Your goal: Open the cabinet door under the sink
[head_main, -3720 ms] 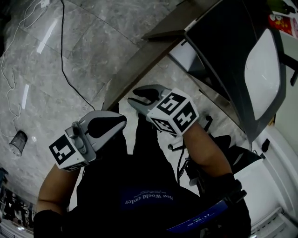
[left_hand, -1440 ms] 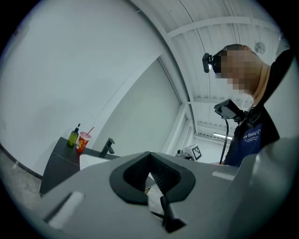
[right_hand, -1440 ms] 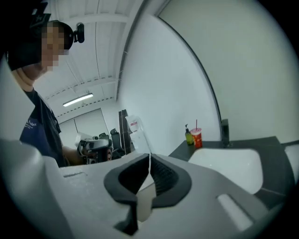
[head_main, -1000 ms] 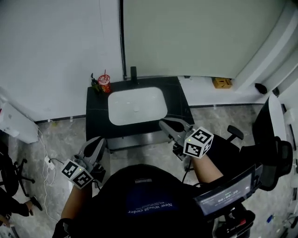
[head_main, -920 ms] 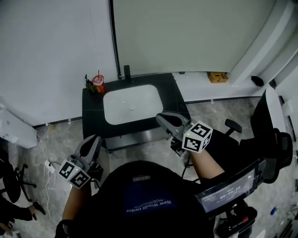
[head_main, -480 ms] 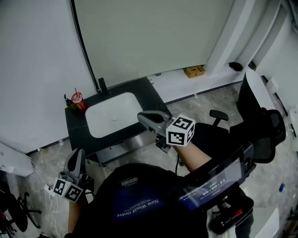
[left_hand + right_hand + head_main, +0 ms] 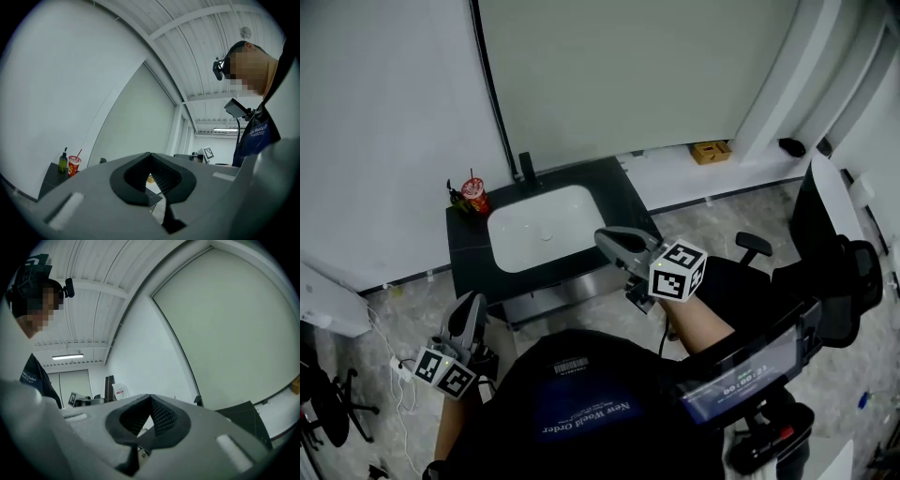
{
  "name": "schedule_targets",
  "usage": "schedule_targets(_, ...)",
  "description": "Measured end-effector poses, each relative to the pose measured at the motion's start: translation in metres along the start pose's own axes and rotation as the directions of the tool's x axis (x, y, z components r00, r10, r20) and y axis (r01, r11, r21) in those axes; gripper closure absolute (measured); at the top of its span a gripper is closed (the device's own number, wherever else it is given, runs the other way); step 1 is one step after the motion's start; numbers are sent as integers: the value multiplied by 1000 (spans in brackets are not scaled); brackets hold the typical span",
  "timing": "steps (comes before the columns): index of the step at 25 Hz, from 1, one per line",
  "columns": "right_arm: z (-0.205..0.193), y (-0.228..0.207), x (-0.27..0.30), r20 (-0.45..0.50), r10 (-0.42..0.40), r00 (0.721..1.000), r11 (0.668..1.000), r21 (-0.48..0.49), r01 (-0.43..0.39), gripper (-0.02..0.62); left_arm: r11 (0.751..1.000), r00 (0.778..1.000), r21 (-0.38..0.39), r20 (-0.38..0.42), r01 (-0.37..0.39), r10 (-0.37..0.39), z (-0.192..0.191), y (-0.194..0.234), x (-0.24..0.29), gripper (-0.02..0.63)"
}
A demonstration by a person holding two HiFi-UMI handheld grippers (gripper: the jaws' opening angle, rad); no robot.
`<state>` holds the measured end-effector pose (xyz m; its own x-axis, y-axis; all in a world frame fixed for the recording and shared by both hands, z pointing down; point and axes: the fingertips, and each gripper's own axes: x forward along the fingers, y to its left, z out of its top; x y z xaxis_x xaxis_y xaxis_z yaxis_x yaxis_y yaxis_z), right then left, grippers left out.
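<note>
The left gripper (image 7: 472,300) hangs low by the left front corner of the black bench (image 7: 469,253), and the right gripper (image 7: 604,236) hovers at its right front edge. Both have their fingers clenched on nothing. The cabinet door (image 7: 567,286) sits under the white sink (image 7: 542,228), and neither gripper touches it.

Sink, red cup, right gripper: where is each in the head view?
Sink (image 7: 539,228): head view, white basin's middle.
Red cup (image 7: 473,195): head view, the cup's body.
Right gripper (image 7: 604,237): head view, its closed fingertips.
</note>
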<state>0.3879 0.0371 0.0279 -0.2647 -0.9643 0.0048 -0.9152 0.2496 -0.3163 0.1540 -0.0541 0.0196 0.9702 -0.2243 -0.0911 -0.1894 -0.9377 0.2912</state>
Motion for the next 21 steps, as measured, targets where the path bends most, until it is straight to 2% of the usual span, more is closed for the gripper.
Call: schedule_targets(21, -13, 8, 9, -42, 36, 998, 999, -25, -37, 595, 1000, 1000, -11, -1, -28, 28, -6, 4, -11, 603)
